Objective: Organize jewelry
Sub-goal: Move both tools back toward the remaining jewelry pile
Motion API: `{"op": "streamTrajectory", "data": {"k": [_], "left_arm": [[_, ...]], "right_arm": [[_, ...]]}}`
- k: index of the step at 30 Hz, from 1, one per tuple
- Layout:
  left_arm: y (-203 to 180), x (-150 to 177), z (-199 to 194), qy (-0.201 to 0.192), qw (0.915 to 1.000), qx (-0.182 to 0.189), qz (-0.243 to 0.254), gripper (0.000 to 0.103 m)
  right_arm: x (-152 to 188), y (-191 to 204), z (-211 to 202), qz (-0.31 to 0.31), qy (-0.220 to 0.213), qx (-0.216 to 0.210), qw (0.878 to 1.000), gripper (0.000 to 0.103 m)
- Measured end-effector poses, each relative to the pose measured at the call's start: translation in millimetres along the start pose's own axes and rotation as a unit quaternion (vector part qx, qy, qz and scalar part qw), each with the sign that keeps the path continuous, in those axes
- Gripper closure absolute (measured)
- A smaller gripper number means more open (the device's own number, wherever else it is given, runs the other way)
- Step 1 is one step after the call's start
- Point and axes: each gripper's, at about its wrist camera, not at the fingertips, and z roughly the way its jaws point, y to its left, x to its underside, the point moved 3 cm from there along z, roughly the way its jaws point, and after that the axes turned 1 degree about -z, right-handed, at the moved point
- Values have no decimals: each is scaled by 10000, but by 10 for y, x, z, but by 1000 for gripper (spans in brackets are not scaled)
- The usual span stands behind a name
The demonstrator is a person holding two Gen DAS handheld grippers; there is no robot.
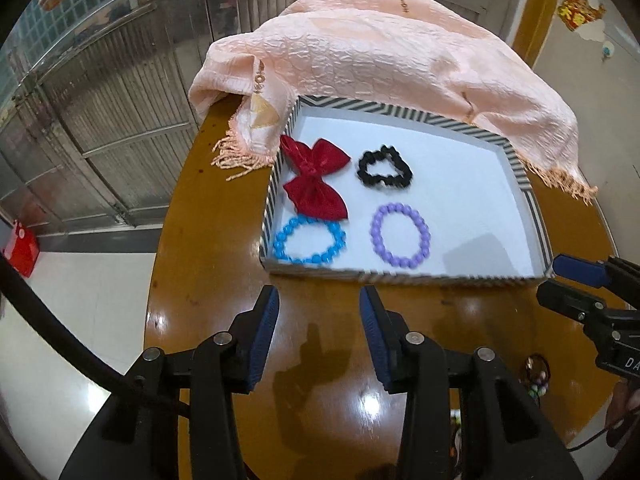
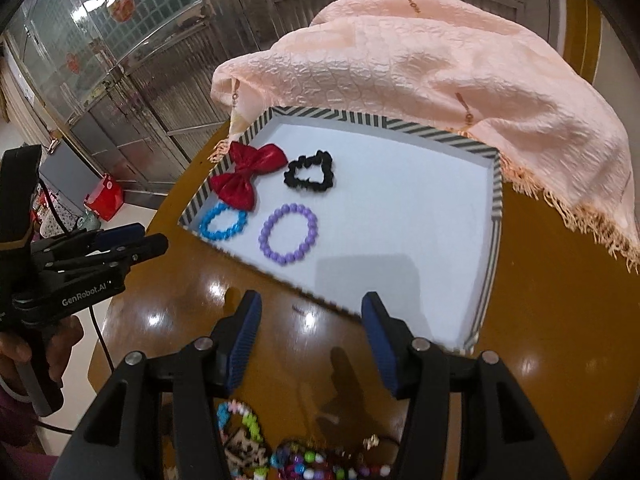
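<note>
A round brown desk [image 2: 552,320] with a glossy top carried everything. Across its far side lay a crumpled peach shawl [image 2: 420,68] with a fringed edge, one fold draped over the back rim of a tray.

The tray [image 2: 495,216] was shallow and square, with a black-and-white striped rim and a plain white floor. Four pieces lay inside it, all gathered toward its left half. A red bow [image 2: 244,178] rested against the left rim, its lower wing overlapping the top of a blue bead bracelet [image 2: 222,222] in the near left corner. Just right of the bow lay a black scrunchie [image 2: 309,176], apart from the others. Near it, toward the front, a purple bead bracelet [image 2: 289,234] lay flat on its own. The right half of the tray floor was bare.

The left tongs [image 1: 319,312] hung above the desk just short of the tray's front rim, moderately wide apart and holding nothing. The right tongs [image 2: 311,316] were spread wider over the front rim, also holding nothing.

Below the right tongs, at the near edge of the desk, sat a small heap of mixed coloured bead jewelry [image 2: 304,460], partly hidden by the tool's body.
</note>
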Motion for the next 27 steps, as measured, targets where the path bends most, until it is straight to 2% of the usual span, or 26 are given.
{"op": "streamTrajectory", "data": {"k": [9, 24, 27], "left_arm": [[-8, 342, -164, 95, 9996, 251, 29, 77], [111, 854, -213, 509, 9976, 466, -63, 77], [110, 888, -244, 523, 9972, 521, -84, 77]], "right_arm": [[449, 31, -227, -56, 30, 141, 9999, 48], [1137, -392, -424, 385, 381, 641, 9965, 47], [1236, -409, -454, 446, 385, 580, 9966, 47]]}}
